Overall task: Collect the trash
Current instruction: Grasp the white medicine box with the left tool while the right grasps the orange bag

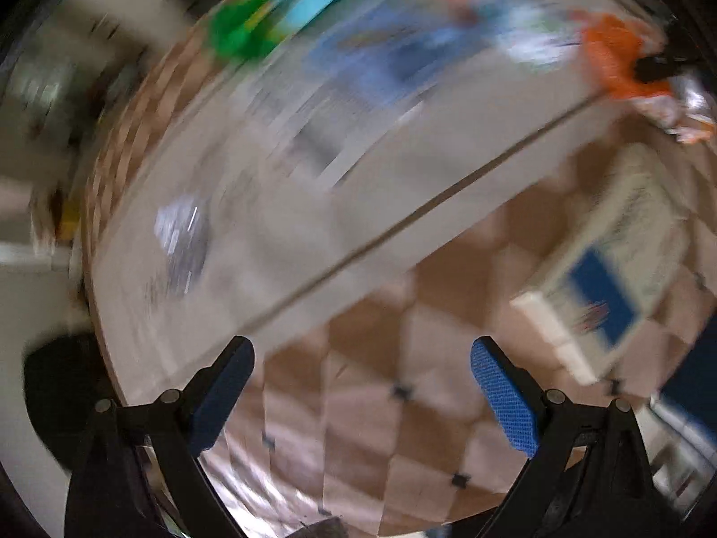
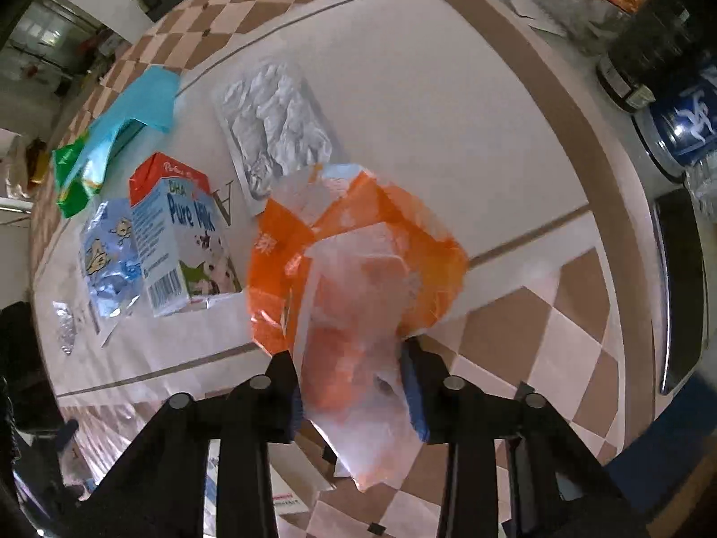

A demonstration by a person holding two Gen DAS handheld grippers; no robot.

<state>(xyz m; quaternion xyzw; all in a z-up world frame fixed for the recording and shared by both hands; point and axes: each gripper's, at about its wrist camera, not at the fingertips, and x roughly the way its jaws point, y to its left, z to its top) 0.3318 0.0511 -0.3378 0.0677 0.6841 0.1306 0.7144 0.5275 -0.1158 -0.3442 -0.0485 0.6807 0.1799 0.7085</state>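
Checkered brown-and-cream tiling borders the pale round surface, which carries a scatter of litter. By my reading, the step in hand is the pick-up of one piece: the right tool grips an orange and clear plastic bag between its two fingers, the bag crumpled and bulging forward of the pads, seemingly lifted clear of the tabletop though I cannot be sure. The left tool has its fingers spread wide with nothing between them; its view is badly smeared, so little there can be told beyond colours. Left on the surface in the right wrist view are a milk carton lying on its side, a blue printed wrapper touching it on the left, a silver foil pack just beyond the orange bag, a light blue sheet near the far edge with a green packet beside it, and a small foil scrap near the rim. The next move calls for carrying the held bag to wherever the trash is gathered, but no bin shows clearly in either view. The carton's top appears closed, and whether anything is inside cannot be told; the orange bag looks empty or nearly so. The free left tool could take the carton next.
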